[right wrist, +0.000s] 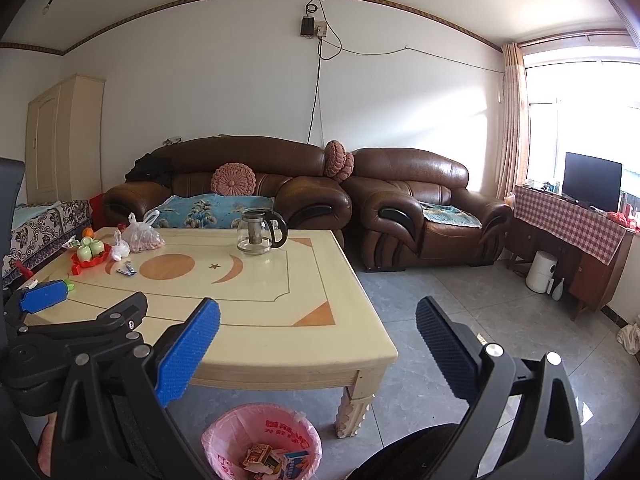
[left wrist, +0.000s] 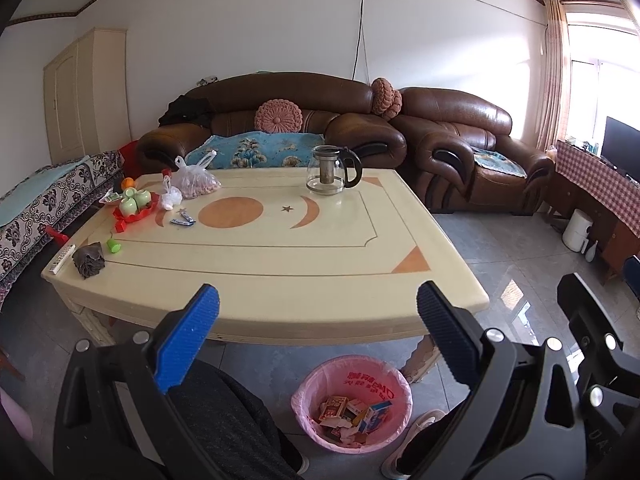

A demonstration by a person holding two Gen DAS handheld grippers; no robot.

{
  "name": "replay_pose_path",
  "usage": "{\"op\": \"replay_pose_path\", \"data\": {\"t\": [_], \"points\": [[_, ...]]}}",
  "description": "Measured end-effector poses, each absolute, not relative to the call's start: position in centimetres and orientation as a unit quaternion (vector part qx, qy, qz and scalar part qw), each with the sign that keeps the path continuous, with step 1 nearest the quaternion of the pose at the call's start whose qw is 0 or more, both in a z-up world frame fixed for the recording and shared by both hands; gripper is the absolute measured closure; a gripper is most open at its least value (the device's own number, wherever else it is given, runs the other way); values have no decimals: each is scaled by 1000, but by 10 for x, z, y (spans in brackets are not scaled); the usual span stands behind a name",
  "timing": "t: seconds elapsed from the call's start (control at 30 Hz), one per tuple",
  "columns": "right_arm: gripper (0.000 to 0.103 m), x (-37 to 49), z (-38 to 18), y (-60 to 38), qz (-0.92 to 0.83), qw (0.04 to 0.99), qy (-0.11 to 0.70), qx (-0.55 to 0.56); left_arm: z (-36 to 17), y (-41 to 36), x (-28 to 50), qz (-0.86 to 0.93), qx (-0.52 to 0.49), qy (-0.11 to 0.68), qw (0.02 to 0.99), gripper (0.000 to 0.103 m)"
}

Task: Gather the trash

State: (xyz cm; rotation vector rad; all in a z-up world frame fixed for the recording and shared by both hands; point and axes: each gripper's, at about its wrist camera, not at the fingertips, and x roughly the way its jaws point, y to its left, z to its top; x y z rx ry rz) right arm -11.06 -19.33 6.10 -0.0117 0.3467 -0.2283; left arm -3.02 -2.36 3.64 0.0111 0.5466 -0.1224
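The left gripper (left wrist: 318, 312), empty with fingers spread, is the nearer one to the remaining trash, small blue-and-white wrappers (left wrist: 182, 221) lying far-left on the cream table (left wrist: 280, 280), beyond the pink-lined bin (left wrist: 352, 402).

The near half and right side of the surface (left wrist: 280, 280) lay bare, open to a reach from the front edge. Obstacles crowded its far-left corner: a red tray of green cups (left wrist: 134, 204), two plastic bags (left wrist: 196, 182), small blue packets (left wrist: 182, 221), a crumpled dark wrapper (left wrist: 89, 259) and a green cap (left wrist: 113, 245). A glass teapot (left wrist: 332, 170) stood alone near the far edge. Below the front edge, the pink-lined bin (left wrist: 352, 402) stood open-topped on the floor beside the table leg (right wrist: 352, 410).
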Motion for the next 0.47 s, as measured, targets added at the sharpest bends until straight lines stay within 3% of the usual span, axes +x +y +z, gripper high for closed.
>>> {"op": "replay_pose_path", "data": {"t": [0.47], "points": [[7, -112, 60, -199, -114, 978, 174, -5, 36, -21, -31, -57, 6, 271, 961, 6]]}}
